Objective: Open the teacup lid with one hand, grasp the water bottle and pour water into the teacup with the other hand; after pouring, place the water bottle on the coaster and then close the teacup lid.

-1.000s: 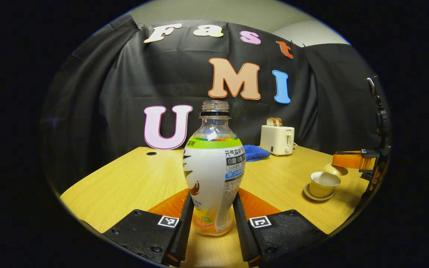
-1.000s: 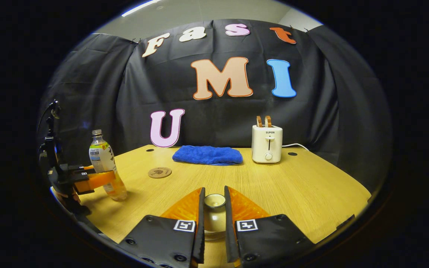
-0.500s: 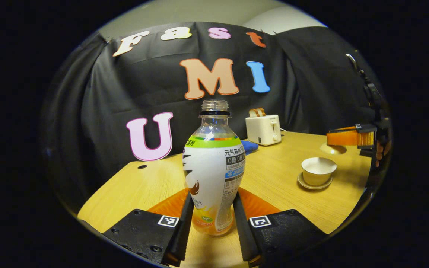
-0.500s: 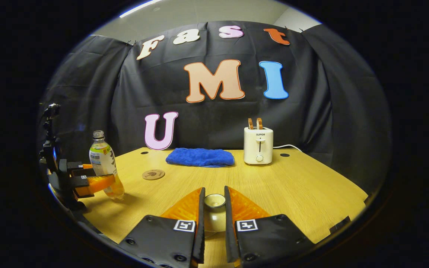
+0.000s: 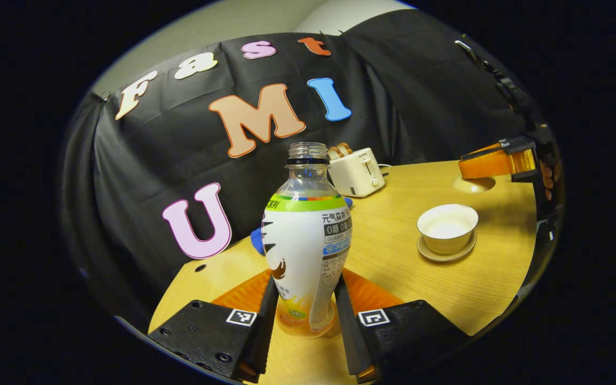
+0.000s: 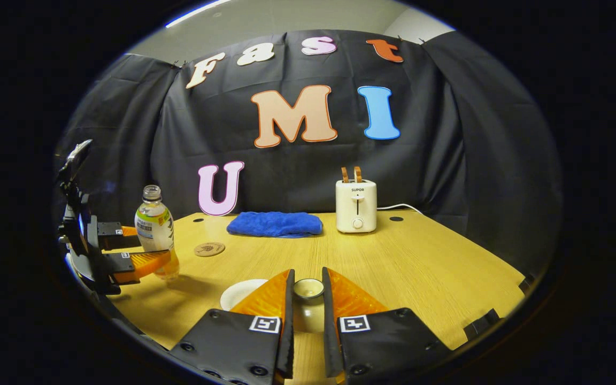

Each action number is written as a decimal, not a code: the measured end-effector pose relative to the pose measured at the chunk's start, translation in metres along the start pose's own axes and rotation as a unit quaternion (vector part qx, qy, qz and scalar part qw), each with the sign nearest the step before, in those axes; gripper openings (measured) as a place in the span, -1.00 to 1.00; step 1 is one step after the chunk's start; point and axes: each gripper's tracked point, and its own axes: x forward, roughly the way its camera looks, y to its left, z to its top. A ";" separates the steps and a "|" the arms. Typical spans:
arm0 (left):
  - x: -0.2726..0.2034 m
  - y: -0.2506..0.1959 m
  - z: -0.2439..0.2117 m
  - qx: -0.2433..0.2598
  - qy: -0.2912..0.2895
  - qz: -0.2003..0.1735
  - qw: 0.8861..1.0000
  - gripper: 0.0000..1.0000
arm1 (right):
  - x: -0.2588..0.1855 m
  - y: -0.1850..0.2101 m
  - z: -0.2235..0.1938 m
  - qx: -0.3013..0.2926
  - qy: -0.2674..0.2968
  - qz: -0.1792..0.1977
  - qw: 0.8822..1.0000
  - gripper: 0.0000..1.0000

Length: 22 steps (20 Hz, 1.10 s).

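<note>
Both fingers of the left gripper clamp the uncapped bottle, left of the cup; its printed label is too small to read. Beyond the cup, the right gripper pinches the lid by its knob

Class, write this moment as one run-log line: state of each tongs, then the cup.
left tongs: shut on water bottle, uncapped | right tongs: shut on teacup lid, off cup | teacup: open on saucer | pour: not yet
</note>
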 end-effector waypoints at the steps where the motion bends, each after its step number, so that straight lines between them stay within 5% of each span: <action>1: 0.003 -0.002 0.004 0.019 -0.002 -0.002 1.000 0.10 | -0.001 -0.005 0.000 0.001 0.000 -0.003 1.000 -0.48; 12: 0.029 -0.048 0.012 0.193 0.008 -0.036 0.981 0.07 | -0.009 -0.044 -0.010 0.011 0.005 -0.028 1.000 -0.48; 22: 0.041 -0.065 0.002 0.334 0.029 -0.058 0.940 0.07 | -0.011 -0.060 -0.019 0.017 0.008 -0.036 0.999 -0.48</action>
